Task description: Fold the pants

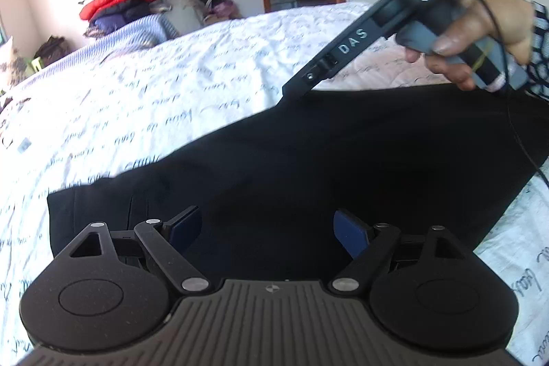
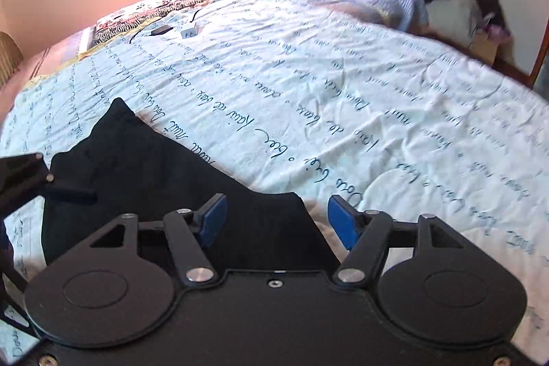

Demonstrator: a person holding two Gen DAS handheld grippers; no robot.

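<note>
So the black pants [image 1: 343,167] are lying flat on the bed [image 1: 171,74], on a white quilt covered in cursive handwriting print. Both claws are spread apart with nothing in them. The left claw [image 1: 267,230] hovers over the cloth near one end. The right claw [image 2: 276,218] sits above a corner of the fabric where it meets the quilt.

If I were doing this, I'd drop each claw low enough to catch an actual edge, not just the top layer, pinch both ends at once, then carry the fabric over evenly so it lands square. Dark limp cloth like this probably sags and slides, so go slow.

Readable stuff: the right tool's arm says "DAS" in white letters in the left camera view. The quilt script is too loopy for me to make out properly.
</note>
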